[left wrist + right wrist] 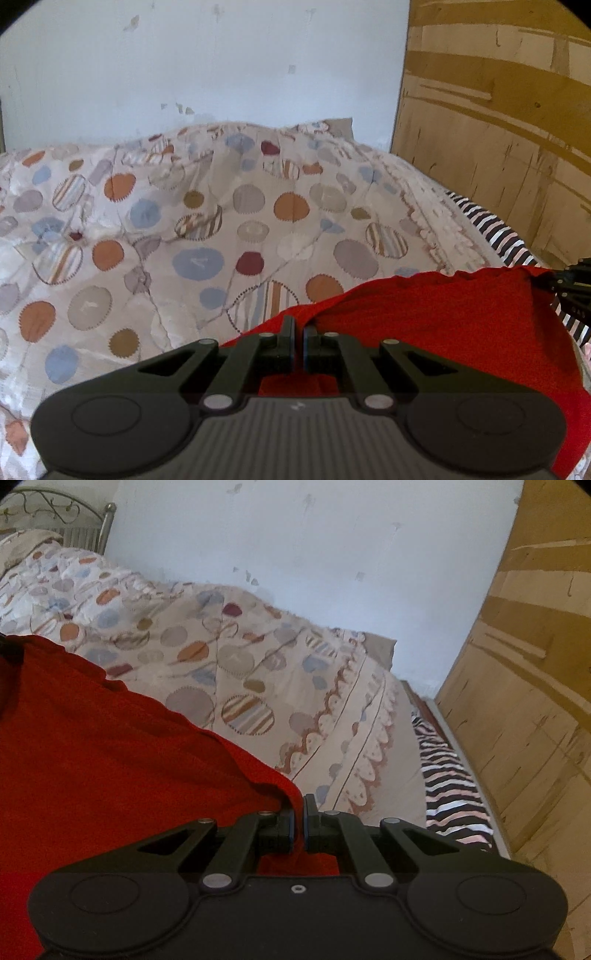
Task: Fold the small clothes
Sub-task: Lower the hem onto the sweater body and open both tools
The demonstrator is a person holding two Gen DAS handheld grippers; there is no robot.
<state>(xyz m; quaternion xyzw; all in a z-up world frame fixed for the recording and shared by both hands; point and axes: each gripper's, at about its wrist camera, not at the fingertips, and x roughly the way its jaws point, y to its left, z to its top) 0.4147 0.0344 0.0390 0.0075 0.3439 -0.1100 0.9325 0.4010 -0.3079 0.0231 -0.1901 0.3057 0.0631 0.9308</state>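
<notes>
Both grippers, left (299,332) and right (299,808), clamp the red cloth (443,332), stretched sideways between them

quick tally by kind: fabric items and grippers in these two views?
Red garment: 1
Spotted bedspread: 1
Striped cloth: 1
Hand-held grippers: 2, left hand-held gripper and right hand-held gripper, both shut on the red garment
Total: 5
</notes>
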